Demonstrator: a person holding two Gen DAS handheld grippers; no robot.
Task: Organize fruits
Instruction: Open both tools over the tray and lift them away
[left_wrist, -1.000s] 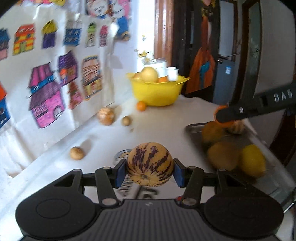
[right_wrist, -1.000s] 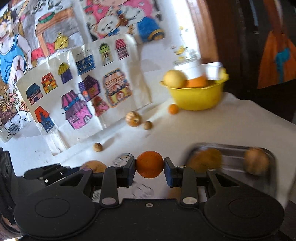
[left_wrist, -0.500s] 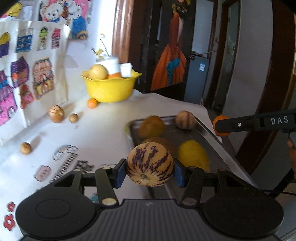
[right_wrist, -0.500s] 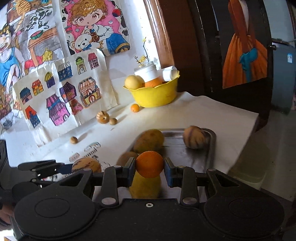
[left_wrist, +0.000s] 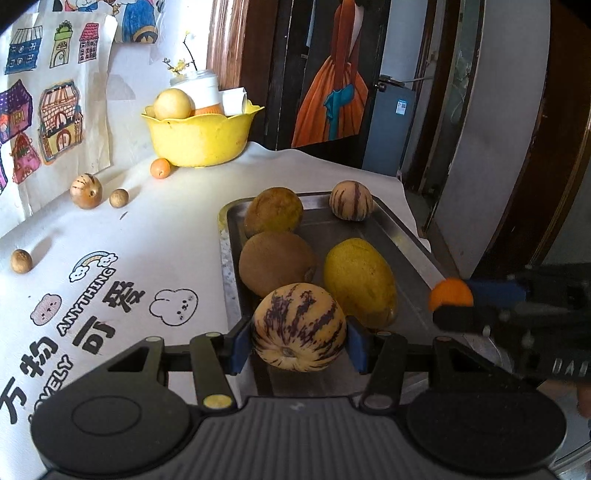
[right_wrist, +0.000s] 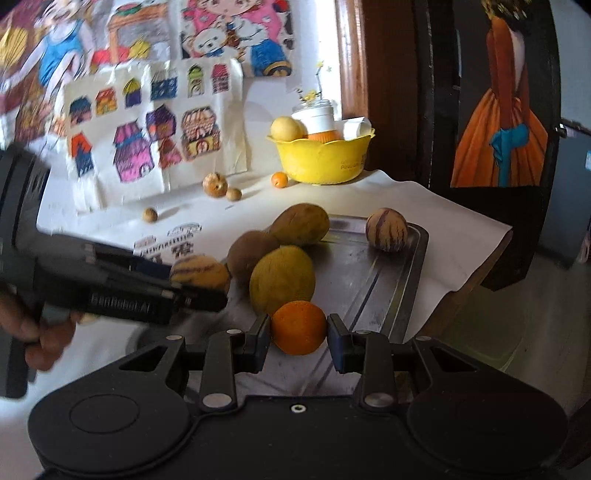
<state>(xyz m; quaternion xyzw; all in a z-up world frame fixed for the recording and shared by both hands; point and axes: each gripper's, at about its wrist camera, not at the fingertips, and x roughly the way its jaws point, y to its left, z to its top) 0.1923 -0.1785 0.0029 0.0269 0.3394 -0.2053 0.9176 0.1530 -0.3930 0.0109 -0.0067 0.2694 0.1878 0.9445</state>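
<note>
Steel tray (left_wrist: 402, 236) just beyond my left gripper (left_wrist: 299, 341), pinching striped melon (left_wrist: 299, 326); right gripper (right_wrist: 299, 336) pinching orange (right_wrist: 299, 326), over lower-centre tray floor.

Children's drawings (right_wrist: 155, 136) paper the white wall (left_wrist: 125, 88) beside a dark wooden door frame (right_wrist: 399, 92).

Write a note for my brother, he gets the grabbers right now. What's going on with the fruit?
Left gripper: jaws shut on the purple-striped yellow melon, at the metal tray's near end.
Right gripper: jaws shut on the small orange, also over the tray.
Done: four fruits lie in the tray.
Left: set both down, then fetch the loose fruits on the white tablecloth near the yellow bowl.
</note>
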